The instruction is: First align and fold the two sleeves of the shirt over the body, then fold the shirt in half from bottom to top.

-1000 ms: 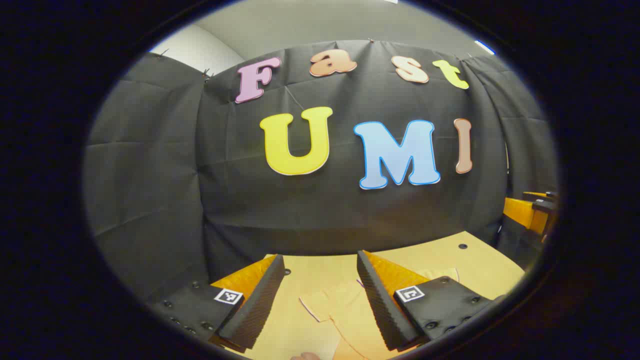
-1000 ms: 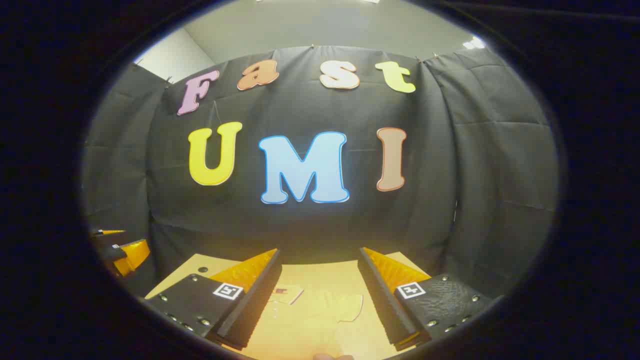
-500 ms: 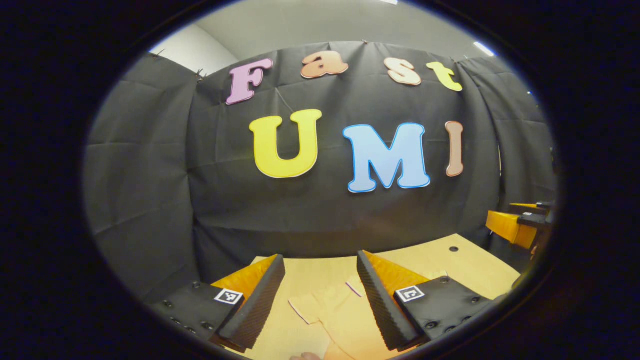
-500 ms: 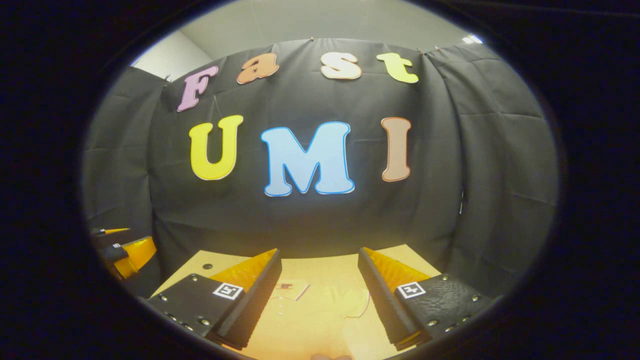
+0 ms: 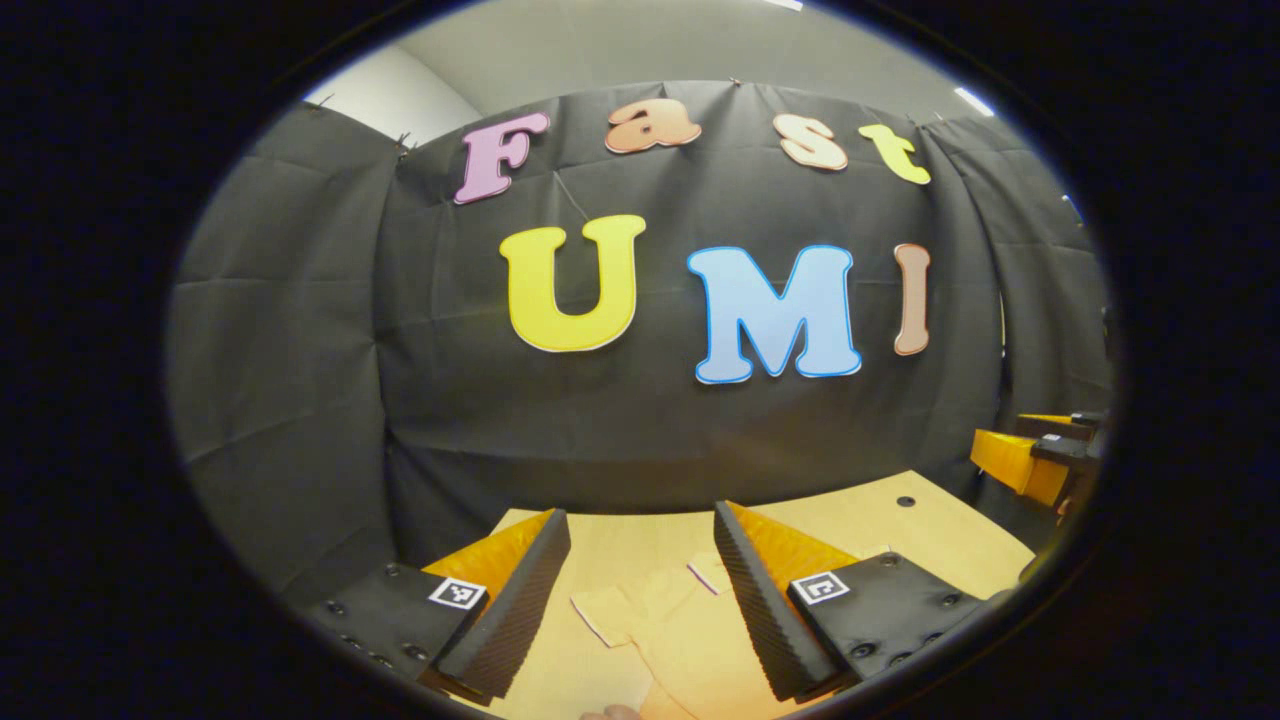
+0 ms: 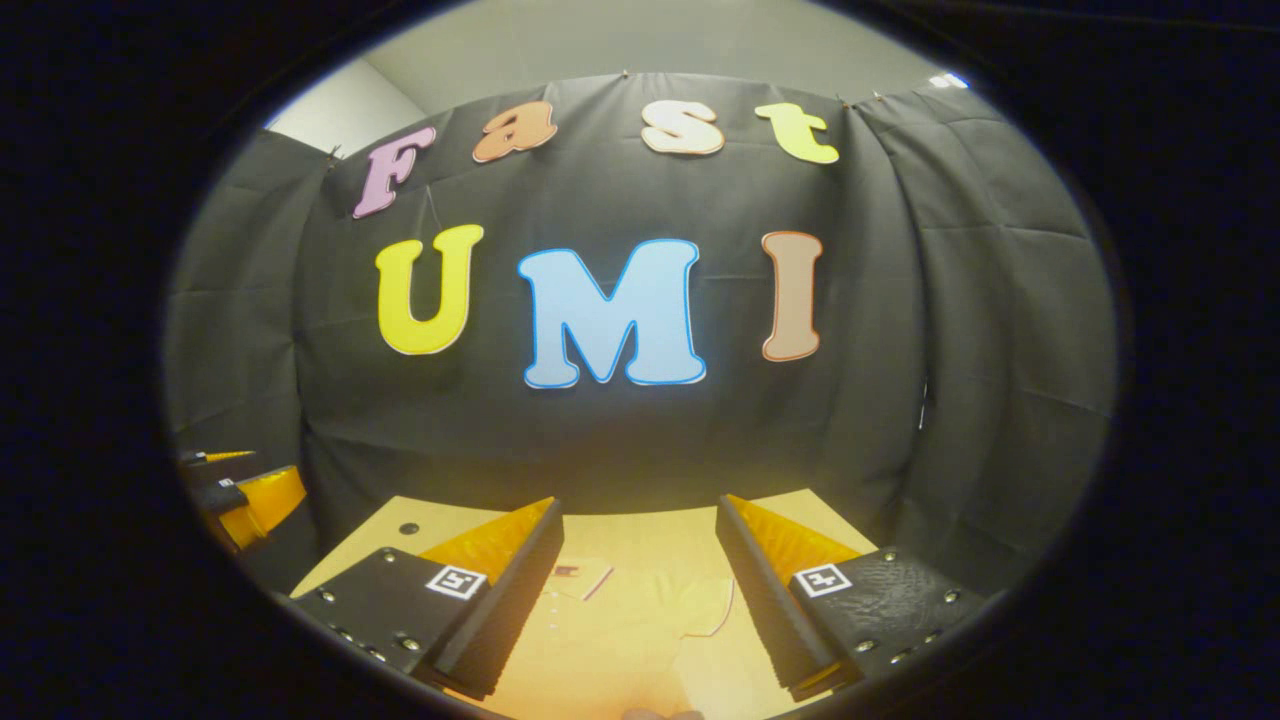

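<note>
A pale orange shirt lies flat on the wooden table, with a short sleeve spread to the left in the left gripper view. My left gripper hovers above it, open, with nothing between its fingers. In the right gripper view the same shirt shows its collar and a sleeve on the right. My right gripper is also open and held above the shirt, touching nothing. Each view catches the other gripper at its edge.
The black cloth wall closes the far side of the table, close behind the shirt. The table has a small dark hole near its far right corner and another hole at the far left in the right gripper view.
Both views have shifted a little: the shirt's sleeve drifted left in the left gripper view, and the right gripper view tilted so more of the shirt shows. Both grippers stayed open.
</note>
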### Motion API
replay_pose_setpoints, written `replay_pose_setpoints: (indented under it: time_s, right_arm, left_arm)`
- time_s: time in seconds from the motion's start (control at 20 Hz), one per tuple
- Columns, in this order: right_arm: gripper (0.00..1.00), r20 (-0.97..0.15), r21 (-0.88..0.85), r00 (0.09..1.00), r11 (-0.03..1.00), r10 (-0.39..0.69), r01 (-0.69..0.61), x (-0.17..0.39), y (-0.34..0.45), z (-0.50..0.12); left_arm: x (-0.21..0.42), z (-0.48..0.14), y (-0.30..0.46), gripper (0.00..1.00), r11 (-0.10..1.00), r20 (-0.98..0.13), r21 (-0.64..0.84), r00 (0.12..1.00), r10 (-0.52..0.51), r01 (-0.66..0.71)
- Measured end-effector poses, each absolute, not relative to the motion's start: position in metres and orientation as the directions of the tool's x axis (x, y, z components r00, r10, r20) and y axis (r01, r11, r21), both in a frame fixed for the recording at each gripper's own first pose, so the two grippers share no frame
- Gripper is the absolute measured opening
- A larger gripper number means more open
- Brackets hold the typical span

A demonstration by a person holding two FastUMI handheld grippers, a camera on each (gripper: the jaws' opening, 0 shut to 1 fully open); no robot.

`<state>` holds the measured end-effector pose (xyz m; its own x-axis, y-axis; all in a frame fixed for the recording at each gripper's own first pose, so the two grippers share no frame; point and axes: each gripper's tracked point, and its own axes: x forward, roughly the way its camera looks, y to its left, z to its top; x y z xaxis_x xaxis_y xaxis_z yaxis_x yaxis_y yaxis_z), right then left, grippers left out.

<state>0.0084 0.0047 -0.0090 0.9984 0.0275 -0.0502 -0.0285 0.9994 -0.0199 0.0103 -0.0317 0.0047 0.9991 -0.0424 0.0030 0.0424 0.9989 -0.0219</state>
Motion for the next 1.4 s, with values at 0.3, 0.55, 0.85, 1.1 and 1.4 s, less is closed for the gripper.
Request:
replay_pose_setpoints:
  time_s: [0.3, 0.55, 0.85, 1.1, 1.4]
  right_arm:
    - [0.96, -0.152, -0.053, 0.988, 0.998, 0.004, -0.012, 0.012, 0.002, -0.023]
    - [0.97, -0.303, -0.084, 0.953, 0.996, -0.016, -0.01, 0.012, -0.01, -0.052]
    - [0.97, -0.507, -0.022, 0.861, 0.999, -0.033, 0.025, -0.005, -0.01, -0.09]
    - [0.98, -0.608, -0.072, 0.789, 0.996, -0.087, 0.054, -0.015, -0.024, -0.112]
    - [0.97, -0.711, -0.084, 0.693, 0.992, -0.123, 0.09, -0.03, -0.03, -0.125]
  left_arm:
    - [0.011, 0.005, -0.033, 0.94, 0.999, 0.006, -0.014, 0.999, -0.041, 0.041]
    - [0.009, 0.007, -0.026, 0.94, 1.0, 0.01, -0.001, 1.0, -0.019, 0.019]
    - [0.009, 0.012, -0.006, 0.94, 0.999, 0.014, 0.007, 0.999, 0.037, -0.038]
    - [0.01, 0.007, 0.019, 0.94, 0.994, -0.001, 0.022, 0.994, 0.108, -0.108]
    - [0.008, 0.002, 0.043, 0.94, 0.983, -0.026, 0.02, 0.982, 0.185, -0.185]
